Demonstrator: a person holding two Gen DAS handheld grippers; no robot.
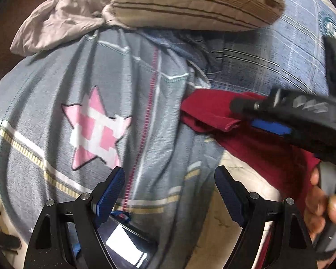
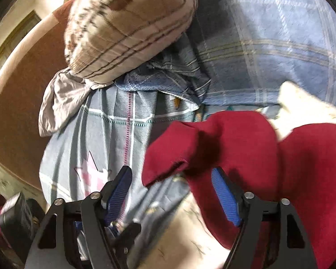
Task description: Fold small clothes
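Bed (image 1: 44, 85) | red garment (image 2: 246, 139): one | pillow (image 1: 190, 0): one | left gripper (image 1: 169, 187), right gripper (image 2: 171, 182): both apart

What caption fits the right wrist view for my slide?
Right gripper, jaws apart, reaches a raised fold of the red garment lying on the star-patterned sheet.

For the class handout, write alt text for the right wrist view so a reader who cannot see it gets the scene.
A dark red garment lies rumpled on a bed, its near fold between the open blue-padded fingers of the right gripper. Beneath it spreads a grey sheet with a pink checked star. A brown striped pillow sits beyond.
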